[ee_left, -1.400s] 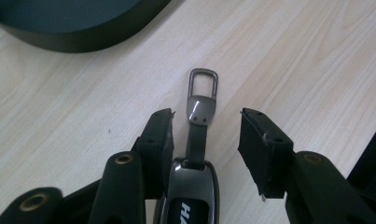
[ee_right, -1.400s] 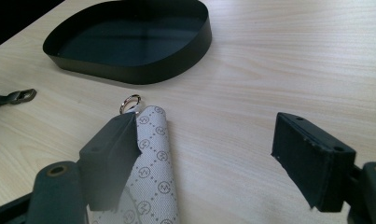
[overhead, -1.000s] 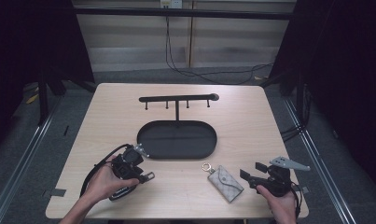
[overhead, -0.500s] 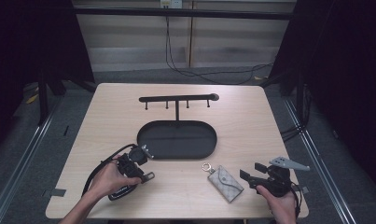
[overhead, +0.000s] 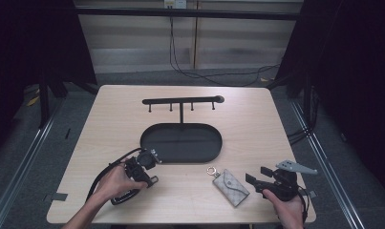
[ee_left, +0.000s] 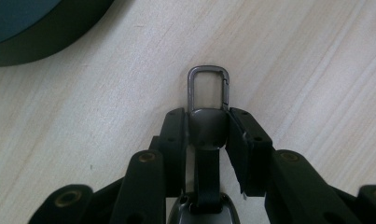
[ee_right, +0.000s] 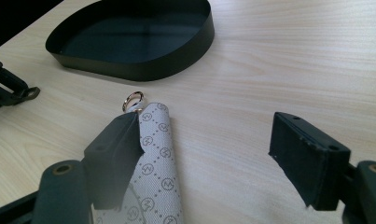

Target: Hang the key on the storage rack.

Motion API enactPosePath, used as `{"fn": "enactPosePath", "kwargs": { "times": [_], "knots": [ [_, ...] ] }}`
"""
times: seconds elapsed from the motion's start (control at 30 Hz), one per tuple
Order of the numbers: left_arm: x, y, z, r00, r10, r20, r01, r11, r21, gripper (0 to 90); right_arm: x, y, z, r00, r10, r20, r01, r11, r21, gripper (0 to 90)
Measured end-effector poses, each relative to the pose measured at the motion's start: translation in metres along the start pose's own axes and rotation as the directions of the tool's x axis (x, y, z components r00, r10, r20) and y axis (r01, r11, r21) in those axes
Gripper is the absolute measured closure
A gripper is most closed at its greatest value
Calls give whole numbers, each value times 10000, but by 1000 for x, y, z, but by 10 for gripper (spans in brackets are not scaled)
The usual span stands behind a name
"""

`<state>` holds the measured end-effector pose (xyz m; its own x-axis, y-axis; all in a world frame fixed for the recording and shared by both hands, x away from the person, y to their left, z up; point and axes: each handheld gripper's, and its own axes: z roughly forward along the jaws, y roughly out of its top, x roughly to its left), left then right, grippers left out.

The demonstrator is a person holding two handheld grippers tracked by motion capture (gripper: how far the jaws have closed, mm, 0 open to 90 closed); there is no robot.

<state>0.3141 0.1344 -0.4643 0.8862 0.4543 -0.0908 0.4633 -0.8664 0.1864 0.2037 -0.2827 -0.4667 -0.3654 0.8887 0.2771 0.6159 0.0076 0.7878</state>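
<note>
Left gripper [ee_left: 206,126], lower centre of its view, has just closed and now clamps the key fob [ee_left: 208,100] lying on the table [ee_left: 316,56], ready to lift. Right gripper [ee_right: 209,154] has been narrowing, jaws apart beside the key pouch [ee_right: 155,163], nothing grasped.

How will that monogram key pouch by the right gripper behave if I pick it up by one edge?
The key pouch looks like soft coated fabric lying flat on the table, so it will probably flex or droop rather than stay stiff. It looks thin and likely light. Its small ring hangs loose at one end and may swing. The right gripper stands open, one pad over the pouch's edge.
</note>
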Motion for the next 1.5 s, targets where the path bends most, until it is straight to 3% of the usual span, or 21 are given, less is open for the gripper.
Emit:
{"fn": "enactPosePath", "kwargs": {
  "times": [0.1,0.13,0.27,0.5,0.53,0.57,0.63,0.67,0.73,0.77,0.97,1.2,1.5],
  "knots": [
    [-3,2,0,9999,55,-159,-53,9999,145,694,0,0,0,10000,4,-31,-3,10000,18,246],
    [-6,3,1,9989,367,-307,-359,9991,241,682,0,0,0,10000,-4,-39,4,10000,28,246],
    [-6,4,1,9994,69,-331,-58,9995,326,689,1,0,1,10000,-26,-46,27,10000,90,254],
    [-5,11,1,9993,225,-309,-198,9961,862,701,1,0,1,10000,-78,-49,79,9999,148,254],
    [-5,11,1,9993,225,-309,-198,9961,862,701,1,0,1,10000,-78,-49,79,9999,148,254],
    [-4,10,2,9996,-28,-269,47,9976,693,701,1,0,1,10000,-58,-54,59,9998,171,254],
    [-4,10,1,9998,-19,-212,34,9975,700,701,1,0,1,10000,-61,-62,62,9998,171,254],
    [-3,8,2,9996,-239,-126,246,9983,533,703,1,0,1,10000,-54,-68,56,9998,194,254],
    [-1,7,0,9999,-155,-63,159,9982,579,704,1,0,1,10000,-56,-67,57,9998,209,254],
    [0,6,1,9993,-376,70,372,9983,441,704,1,0,1,10000,-44,-66,46,9998,211,254],
    [4,5,0,9989,-343,330,323,9977,596,706,0,0,2,10000,-4,-45,5,9998,213,255],
    [5,4,-4,9977,-582,360,562,9969,556,706,0,0,2,10000,55,-44,-54,9998,199,254],
    [8,1,-25,9969,-781,68,779,9967,231,706,0,0,2,10000,91,-15,-91,9998,203,254]
  ]
}}
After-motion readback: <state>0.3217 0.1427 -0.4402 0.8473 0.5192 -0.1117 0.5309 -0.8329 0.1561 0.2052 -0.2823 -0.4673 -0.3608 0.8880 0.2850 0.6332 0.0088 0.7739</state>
